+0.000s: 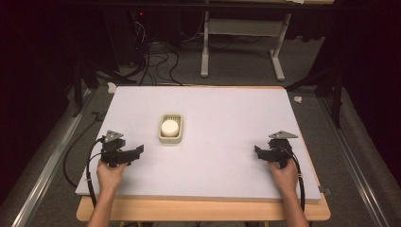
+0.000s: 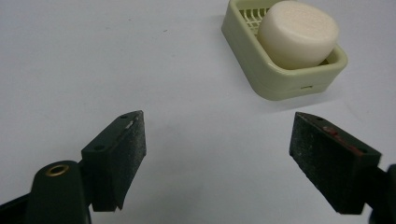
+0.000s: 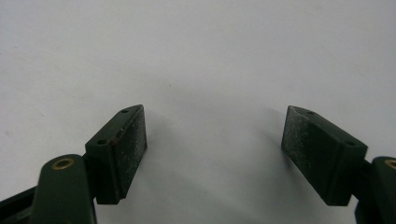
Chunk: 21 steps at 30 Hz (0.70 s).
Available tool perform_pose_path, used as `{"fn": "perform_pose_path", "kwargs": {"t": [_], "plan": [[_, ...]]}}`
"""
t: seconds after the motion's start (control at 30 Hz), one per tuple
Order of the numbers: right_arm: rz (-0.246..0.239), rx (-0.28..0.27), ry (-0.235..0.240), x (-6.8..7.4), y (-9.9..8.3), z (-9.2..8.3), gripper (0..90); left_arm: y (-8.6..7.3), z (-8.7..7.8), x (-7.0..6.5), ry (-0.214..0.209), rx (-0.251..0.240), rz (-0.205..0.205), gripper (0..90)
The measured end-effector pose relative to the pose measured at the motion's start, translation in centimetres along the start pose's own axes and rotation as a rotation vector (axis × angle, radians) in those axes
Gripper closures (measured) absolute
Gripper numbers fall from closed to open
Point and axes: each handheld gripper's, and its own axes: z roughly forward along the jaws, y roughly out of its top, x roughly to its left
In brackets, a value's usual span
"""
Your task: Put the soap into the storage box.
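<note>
I hold my left gripper (image 1: 135, 152) low over the white table (image 1: 222, 132) at about eight o'clock on the sheet, my left hand (image 1: 110, 174) wrapped around its back end near the table's near edge. Its jaws stand wide apart — nothing sits between them and the pads touch nothing but air above the bare surface. In the left gripper view (image 2: 217, 140) the two black pads frame an empty stretch of white, and the soap dish (image 2: 280, 60) lies beyond them toward one o'clock, well clear of either jaw.

That pale green soap dish (image 1: 171, 128) rests flat on the table a little left of centre, at roughly eleven o'clock from the middle of the sheet. A round, cream-white bar of soap (image 1: 169, 126) sits inside it, on the slotted floor of the dish; in the left gripper view the soap (image 2: 299, 32) rises above the rim.

My right gripper (image 1: 259, 152) is at about four o'clock on the sheet, held by my right hand (image 1: 283, 174), its cable trailing back past my wrist. Its jaws are spread just as wide — the right gripper view (image 3: 215, 135) has plain white table between the pads, and they grip nothing. The two grippers are well apart, with the dish nearer my left one.
</note>
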Motion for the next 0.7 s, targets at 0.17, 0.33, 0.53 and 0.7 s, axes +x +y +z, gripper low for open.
{"fn": "perform_pose_path", "kwargs": {"t": [0.17, 0.33, 0.53, 0.7], "plan": [[-0.002, -0.001, 0.0, 0.0, 0.0, 0.0, 22.8, 0.0, 0.6, -0.1, 0.009, 0.009, 0.003, 19.3], [0.001, 0.0, -0.001, 0.0, 0.0, 0.0, 22.8, 0.0, 1.2, -0.2, 0.014, 0.013, 0.005, 19.2], [0.001, 0.0, -0.001, 0.0, 0.0, 0.0, 22.8, -0.1, 1.8, -0.2, 0.019, 0.029, 0.01, 19.2], [0.001, 0.0, -0.001, 0.0, 0.0, 0.0, 22.8, -0.1, 2.2, -0.3, 0.02, 0.037, 0.011, 19.2]]}}
